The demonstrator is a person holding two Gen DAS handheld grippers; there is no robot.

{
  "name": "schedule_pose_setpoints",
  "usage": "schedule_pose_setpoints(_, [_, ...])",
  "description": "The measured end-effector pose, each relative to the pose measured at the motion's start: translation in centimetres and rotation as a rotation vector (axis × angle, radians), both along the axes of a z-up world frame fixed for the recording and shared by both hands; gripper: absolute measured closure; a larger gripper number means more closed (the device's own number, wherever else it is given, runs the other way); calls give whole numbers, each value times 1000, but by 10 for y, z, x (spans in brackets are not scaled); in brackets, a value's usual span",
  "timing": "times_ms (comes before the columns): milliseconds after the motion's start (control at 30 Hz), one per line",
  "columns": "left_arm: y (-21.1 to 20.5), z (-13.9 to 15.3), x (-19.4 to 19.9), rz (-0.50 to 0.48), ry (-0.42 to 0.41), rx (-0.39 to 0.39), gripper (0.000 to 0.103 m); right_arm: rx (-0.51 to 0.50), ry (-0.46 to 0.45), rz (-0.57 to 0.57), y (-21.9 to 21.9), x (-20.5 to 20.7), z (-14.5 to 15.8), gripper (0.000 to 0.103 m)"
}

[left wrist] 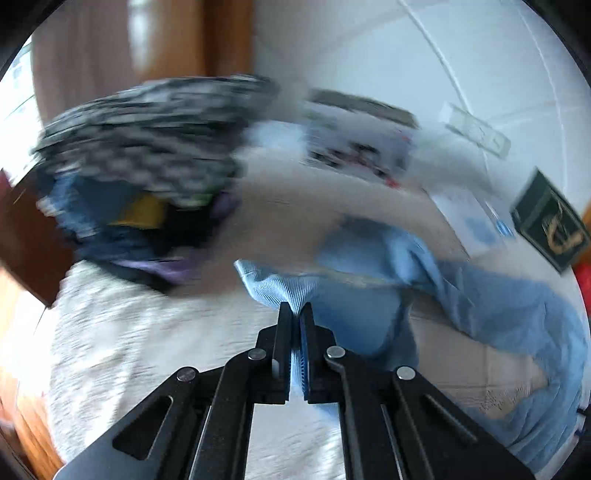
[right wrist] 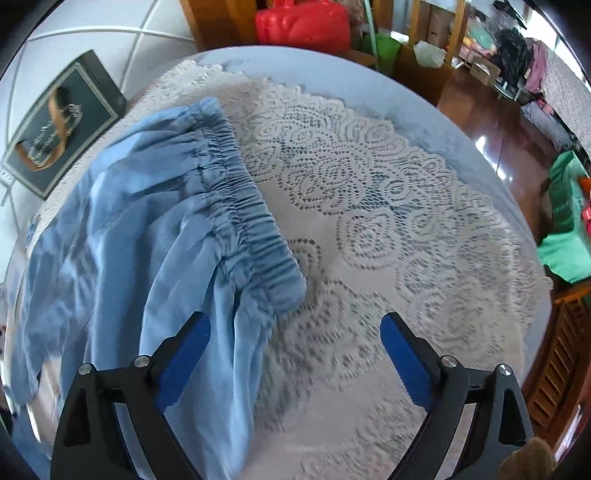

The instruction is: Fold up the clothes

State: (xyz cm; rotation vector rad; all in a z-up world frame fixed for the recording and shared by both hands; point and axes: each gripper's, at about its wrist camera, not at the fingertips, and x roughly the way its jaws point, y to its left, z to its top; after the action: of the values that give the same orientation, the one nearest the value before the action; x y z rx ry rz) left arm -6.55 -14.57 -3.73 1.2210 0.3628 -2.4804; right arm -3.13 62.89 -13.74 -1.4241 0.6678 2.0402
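Light blue trousers (right wrist: pixel 147 221) with a gathered elastic waistband (right wrist: pixel 243 206) lie on a white lace cloth (right wrist: pixel 369 206). My right gripper (right wrist: pixel 295 325) stands open just above the cloth, beside the waistband's near end; its left finger (right wrist: pixel 188 343) hangs over the blue fabric. In the blurred left wrist view, my left gripper (left wrist: pixel 295 314) is shut on a corner of the blue trousers (left wrist: pixel 273 280), with cloth pinched between the jaws. The rest of the garment (left wrist: pixel 498 306) trails off to the right.
A heap of mixed clothes (left wrist: pixel 147 166) lies at the far left of the left wrist view. A dark green box (right wrist: pixel 62 125) stands by the wall. A red bag (right wrist: pixel 303 22) and green bins (right wrist: pixel 565 229) stand beyond the table edge.
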Motion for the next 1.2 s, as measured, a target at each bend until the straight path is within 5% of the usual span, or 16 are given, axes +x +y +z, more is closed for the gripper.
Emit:
schedule_pose_setpoints(67, [-19, 4, 15, 47, 0, 12, 101, -5, -19, 35, -8, -9, -3, 83])
schedule_pose_setpoints(100, [-26, 3, 21, 62, -5, 14, 101, -5, -8, 60, -15, -12, 2, 91])
schedule_pose_setpoints(167, [-38, -5, 33, 76, -29, 16, 101, 72, -10, 102, -27, -8, 21, 92])
schedule_pose_setpoints(267, [-40, -28, 52, 42, -82, 57, 100, 133, 21, 114, -30, 20, 52, 92])
schedule_pose_setpoints(433, [-23, -76, 69, -87, -250, 195, 93, 213, -130, 67, 0, 67, 49, 91])
schedule_pose_setpoints(500, [-17, -75, 80, -117, -268, 189, 90, 188, -168, 59, 7, 76, 37, 82])
schedule_pose_setpoints(567, [-15, -63, 87, -129, -247, 170, 86, 174, -196, 55, 10, 82, 28, 59])
schedule_pose_setpoints(667, [-21, -39, 87, -125, -175, 137, 53, 179, -185, 51, 7, 89, 30, 36])
schedule_pose_setpoints(1200, [-22, -106, -58, -228, -241, -3, 49, 170, -67, 84, -5, 76, 47, 29])
